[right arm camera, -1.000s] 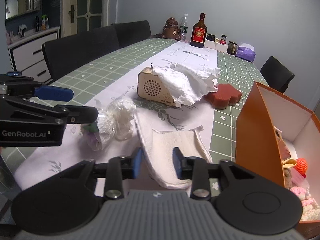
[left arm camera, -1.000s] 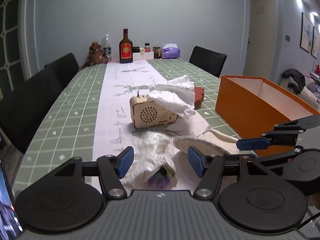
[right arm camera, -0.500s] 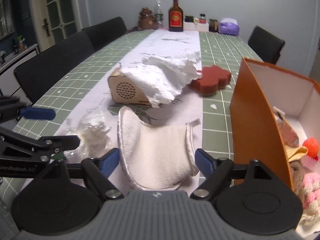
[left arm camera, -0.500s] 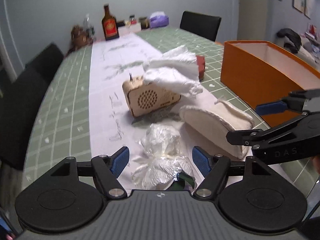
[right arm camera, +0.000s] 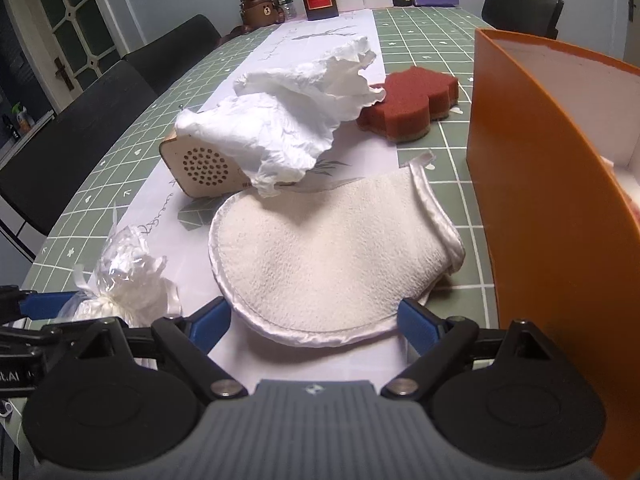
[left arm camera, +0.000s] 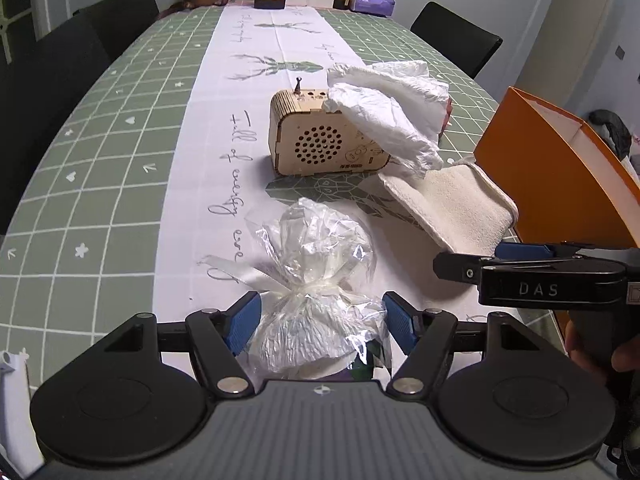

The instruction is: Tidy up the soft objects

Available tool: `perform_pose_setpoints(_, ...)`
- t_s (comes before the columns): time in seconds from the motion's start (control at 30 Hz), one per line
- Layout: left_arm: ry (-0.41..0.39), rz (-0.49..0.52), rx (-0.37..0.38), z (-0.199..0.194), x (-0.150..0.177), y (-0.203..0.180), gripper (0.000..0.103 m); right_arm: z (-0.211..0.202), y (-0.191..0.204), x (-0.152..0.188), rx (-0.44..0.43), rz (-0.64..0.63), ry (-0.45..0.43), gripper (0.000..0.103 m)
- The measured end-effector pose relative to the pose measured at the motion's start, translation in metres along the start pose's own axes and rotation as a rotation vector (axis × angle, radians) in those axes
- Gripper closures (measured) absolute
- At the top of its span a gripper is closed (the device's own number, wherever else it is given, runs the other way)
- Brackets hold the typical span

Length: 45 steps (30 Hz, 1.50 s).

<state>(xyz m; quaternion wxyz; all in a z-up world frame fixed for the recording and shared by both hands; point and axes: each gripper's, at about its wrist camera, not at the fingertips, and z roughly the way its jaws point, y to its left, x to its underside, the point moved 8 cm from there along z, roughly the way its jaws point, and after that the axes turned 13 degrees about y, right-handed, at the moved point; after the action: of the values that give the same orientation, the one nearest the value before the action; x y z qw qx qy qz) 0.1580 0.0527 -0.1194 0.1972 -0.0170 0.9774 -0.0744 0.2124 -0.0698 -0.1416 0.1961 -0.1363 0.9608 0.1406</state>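
The left gripper [left arm camera: 318,320] was closing around the cellophane bundle [left arm camera: 316,280] (pads not yet pressing), while the right gripper [right arm camera: 314,326] stood wide open astride the cream mitt's [right arm camera: 332,248] near edge. Beyond lay the wooden radio [left arm camera: 320,140], draped with crumpled white paper [right arm camera: 296,120], and the orange box [right arm camera: 540,160].
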Motion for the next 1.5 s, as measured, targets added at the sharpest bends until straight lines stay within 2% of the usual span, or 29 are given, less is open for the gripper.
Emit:
perform_pose_setpoints(0.1, 0.008, 0.003, -0.001, 0.003, 0.001, -0.002, 0.022, -0.010, 0.010, -0.003, 0.028, -0.057, -0.022, 0.016)
perform_pose_setpoints(0.27, 0.023, 0.007, 0.004, 0.006, 0.001, -0.005, 0.028, -0.017, 0.022, -0.020, 0.139, -0.167, -0.088, 0.013)
perform_pose_setpoints(0.33, 0.025, 0.006, 0.003, 0.006, 0.001, -0.005, 0.028, -0.009, 0.020, -0.025, 0.136, -0.164, -0.075, 0.013)
perform_pose_setpoints(0.5, 0.023, 0.002, 0.010, 0.007, 0.002, -0.004, 0.029, 0.013, 0.004, -0.033, 0.194, -0.113, -0.038, 0.007)
perform_pose_setpoints(0.57, 0.022, 0.000, 0.014, 0.007, 0.002, -0.004, 0.029, 0.018, 0.001, -0.033, 0.173, -0.097, -0.024, 0.003)
perform_pose_setpoints(0.63, 0.023, -0.006, 0.020, 0.007, 0.002, -0.003, 0.029, 0.021, 0.001, -0.031, 0.159, -0.098, -0.008, 0.003)
perform_pose_setpoints(0.8, 0.028, -0.013, 0.024, 0.009, 0.000, -0.003, 0.029, 0.028, 0.008, -0.021, 0.200, -0.178, 0.015, 0.002)
perform_pose_setpoints(0.9, 0.031, -0.002, 0.017, 0.009, 0.000, -0.004, 0.029, 0.030, 0.006, -0.021, 0.185, -0.156, 0.029, 0.003)
perform_pose_setpoints(1.0, 0.032, 0.001, 0.016, 0.010, 0.000, -0.005, 0.029, 0.029, 0.006, -0.021, 0.170, -0.163, 0.031, 0.009)
perform_pose_setpoints(1.1, 0.030, 0.002, 0.015, 0.010, 0.000, -0.005, 0.030, 0.027, 0.005, -0.022, 0.164, -0.156, 0.028, 0.022)
perform_pose_setpoints(1.17, 0.029, 0.003, 0.013, 0.010, 0.000, -0.005, 0.030, 0.023, 0.002, -0.024, 0.168, -0.146, 0.020, 0.042)
perform_pose_setpoints(1.2, 0.028, 0.003, 0.013, 0.010, 0.000, -0.006, 0.030, 0.021, -0.001, -0.025, 0.173, -0.139, 0.017, 0.046)
perform_pose_setpoints(1.27, 0.025, 0.003, 0.013, 0.009, 0.001, -0.005, 0.030, 0.018, -0.005, -0.026, 0.180, -0.133, 0.014, 0.063)
perform_pose_setpoints(1.33, 0.022, 0.003, 0.012, 0.009, 0.001, -0.006, 0.030, 0.017, -0.008, -0.026, 0.191, -0.129, 0.007, 0.073)
perform_pose_setpoints(1.4, 0.020, 0.001, 0.014, 0.009, 0.001, -0.006, 0.030, 0.016, -0.005, -0.026, 0.187, -0.136, 0.004, 0.090)
perform_pose_setpoints(1.5, 0.014, -0.005, 0.016, 0.009, 0.002, -0.005, 0.031, 0.016, 0.003, -0.023, 0.212, -0.169, 0.002, 0.094)
